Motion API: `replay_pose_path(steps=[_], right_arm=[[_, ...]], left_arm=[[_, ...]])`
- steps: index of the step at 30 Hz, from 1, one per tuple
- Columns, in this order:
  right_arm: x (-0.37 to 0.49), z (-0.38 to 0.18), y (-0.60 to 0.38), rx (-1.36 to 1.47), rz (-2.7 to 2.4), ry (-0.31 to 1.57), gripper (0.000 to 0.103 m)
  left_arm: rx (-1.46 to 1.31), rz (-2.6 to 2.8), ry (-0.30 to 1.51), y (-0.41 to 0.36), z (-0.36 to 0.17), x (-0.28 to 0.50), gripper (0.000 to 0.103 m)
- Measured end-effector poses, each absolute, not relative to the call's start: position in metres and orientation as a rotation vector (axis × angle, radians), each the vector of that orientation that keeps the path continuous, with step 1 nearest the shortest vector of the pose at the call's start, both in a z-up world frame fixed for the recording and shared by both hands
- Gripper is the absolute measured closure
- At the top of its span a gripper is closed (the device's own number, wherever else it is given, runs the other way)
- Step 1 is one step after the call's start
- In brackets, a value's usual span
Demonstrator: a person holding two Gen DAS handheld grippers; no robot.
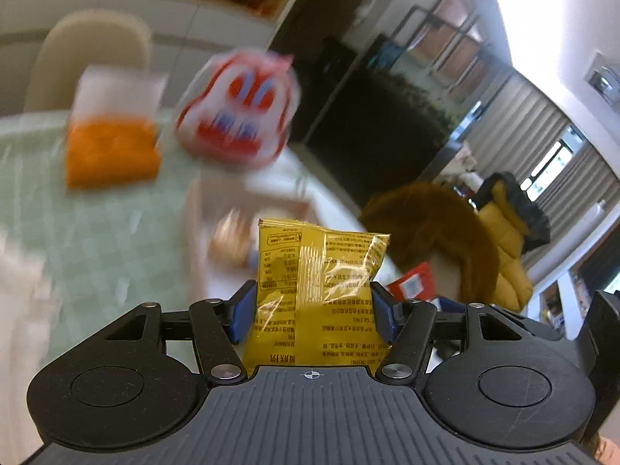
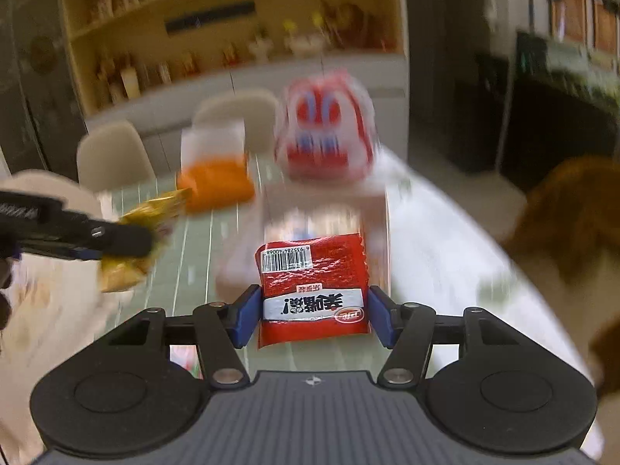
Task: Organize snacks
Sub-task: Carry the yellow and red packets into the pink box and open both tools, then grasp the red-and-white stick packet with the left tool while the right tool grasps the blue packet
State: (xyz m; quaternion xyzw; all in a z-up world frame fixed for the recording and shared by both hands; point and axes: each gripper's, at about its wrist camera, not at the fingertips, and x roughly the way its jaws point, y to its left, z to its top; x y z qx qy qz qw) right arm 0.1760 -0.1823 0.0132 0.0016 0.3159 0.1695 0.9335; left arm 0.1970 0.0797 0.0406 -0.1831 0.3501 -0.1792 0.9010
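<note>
A yellow snack packet (image 1: 317, 271) stands upright between the blue pads of my left gripper (image 1: 313, 312), which is shut on it above the table. In the right wrist view that same gripper (image 2: 128, 242) shows at the left edge with the yellow packet (image 2: 155, 213). My right gripper (image 2: 310, 316) is shut on a red snack packet (image 2: 312, 283) with a barcode, held up over a pale box (image 2: 376, 209). Further back stand a red and white bag (image 1: 240, 112) (image 2: 325, 135) and an orange and white bag (image 1: 112, 135) (image 2: 217, 170), both blurred.
The table has a pale green checked cloth (image 1: 97, 232). Beige chairs (image 2: 112, 159) stand behind it, and a wooden shelf (image 2: 232, 38) full of goods is on the far wall. A brown furry thing (image 1: 438, 232) and a yellow jacket (image 1: 507, 240) lie at the right.
</note>
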Motion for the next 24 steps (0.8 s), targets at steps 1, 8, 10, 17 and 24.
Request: replay_pose_path(steps=[1,8,10,17,24], right_arm=[[0.191,0.019,-0.178,-0.007,0.349,0.620,0.042],[0.268,-0.002,-0.169,-0.043,0.301,0.704,0.024],[0.257,-0.013,-0.176,-0.041,0.311,0.708,0.024],[0.214,-0.054,-0.177,-0.047,0.309,0.840,0.024],[0.134,-0.080,-0.157,-0.054,0.367,0.951,0.024]], left_arm=[[-0.363,-0.368,0.711,0.073,0.047,0.216,0.036],[-0.359,-0.322,0.906,0.048,-0.019,0.323,0.038],[-0.400,-0.342,0.877,0.059,-0.028,0.321,0.038],[-0.323,-0.270,0.924,0.103,-0.057,0.303,0.038],[-0.328,-0.267,1.035,0.143,-0.107,0.245,0.040]])
